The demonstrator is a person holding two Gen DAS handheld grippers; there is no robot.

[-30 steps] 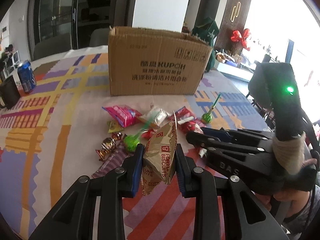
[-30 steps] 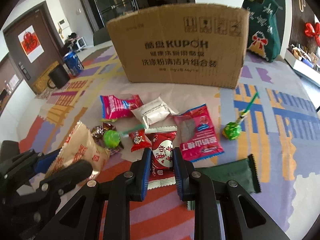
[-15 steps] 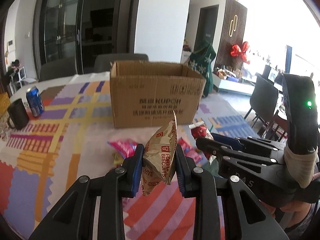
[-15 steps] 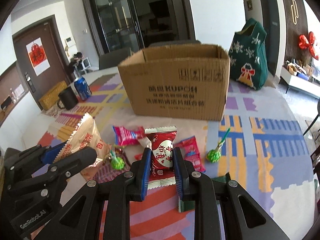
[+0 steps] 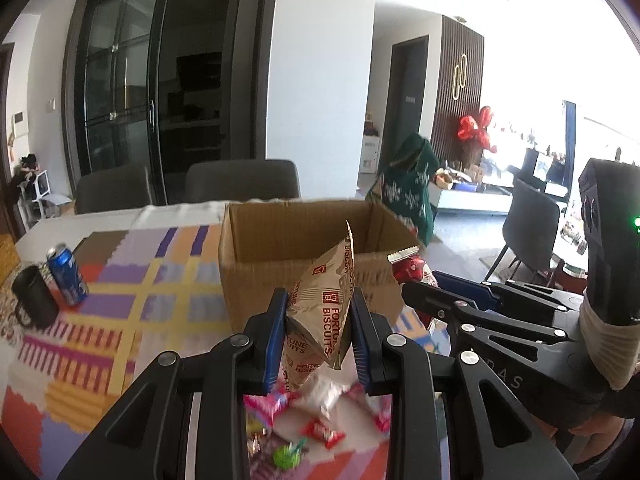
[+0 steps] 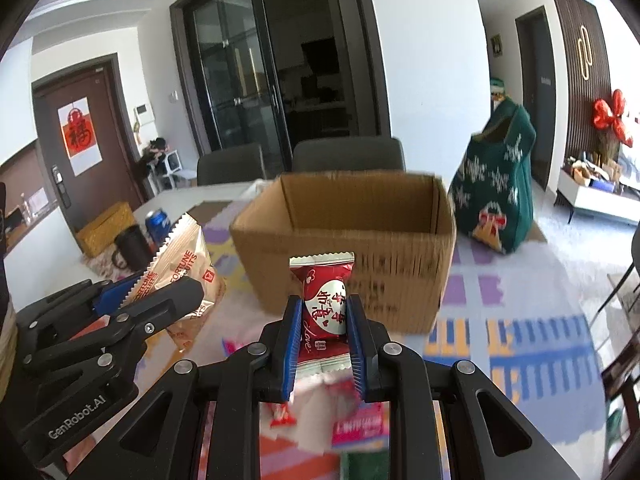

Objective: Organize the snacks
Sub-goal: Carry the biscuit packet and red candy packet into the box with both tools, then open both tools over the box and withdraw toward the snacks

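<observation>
My left gripper (image 5: 317, 330) clamps fortune biscuit bag (image 5: 325, 308), right gripper (image 6: 323, 340) clamps red candy packet (image 6: 325, 306); cardboard box (image 6: 360, 236) ahead, below tips: clear near rim, then release inside

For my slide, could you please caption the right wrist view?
Right gripper holding red wrapped candy before open brown cardboard box.
</observation>
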